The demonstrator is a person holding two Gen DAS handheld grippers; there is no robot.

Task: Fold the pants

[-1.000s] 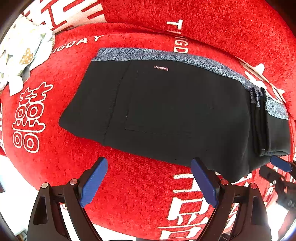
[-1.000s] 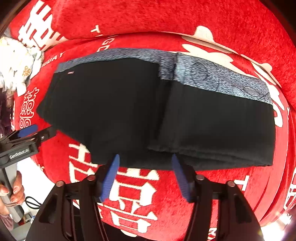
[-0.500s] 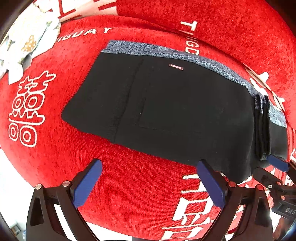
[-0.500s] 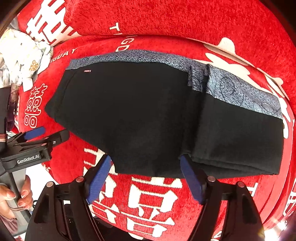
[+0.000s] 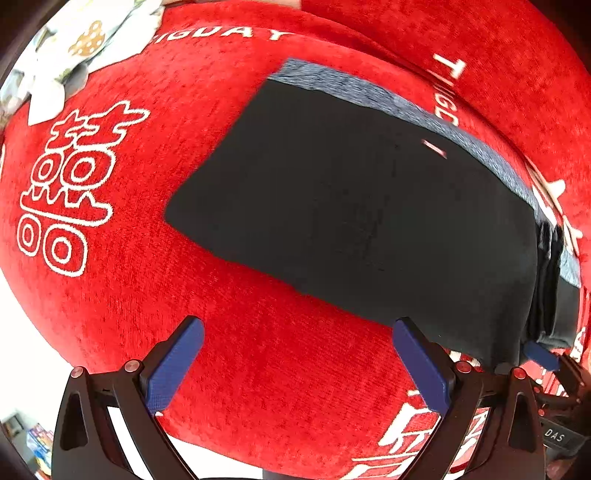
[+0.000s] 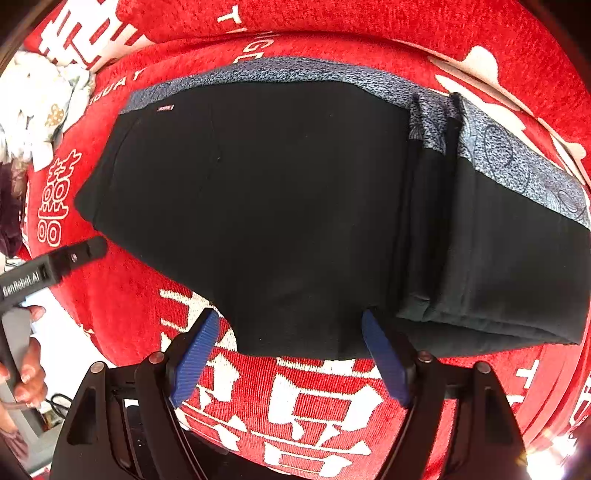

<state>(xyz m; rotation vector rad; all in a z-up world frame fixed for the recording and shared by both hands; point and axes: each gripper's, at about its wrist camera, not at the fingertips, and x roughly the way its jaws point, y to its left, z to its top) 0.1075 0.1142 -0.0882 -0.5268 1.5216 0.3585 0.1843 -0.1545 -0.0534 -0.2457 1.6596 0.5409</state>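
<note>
Black pants (image 5: 354, 206) with a grey patterned waistband lie flat on a red cushion with white lettering (image 5: 122, 280). In the right wrist view the pants (image 6: 280, 206) show a folded stack of layers on their right part (image 6: 509, 266). My left gripper (image 5: 295, 354) is open and empty, hovering over red fabric just in front of the pants' near edge. My right gripper (image 6: 288, 343) is open, its fingers straddling the near edge of the pants. The left gripper also shows at the left of the right wrist view (image 6: 74, 254).
A white patterned cloth (image 5: 77, 51) lies at the far left of the cushion, also in the right wrist view (image 6: 40, 107). The red sofa backrest (image 6: 369, 18) rises behind the pants. The cushion's front edge drops off near both grippers.
My left gripper has swung left, so the pants now sit to its right. My right gripper has moved closer to the pants' near edge and opened wider.
</note>
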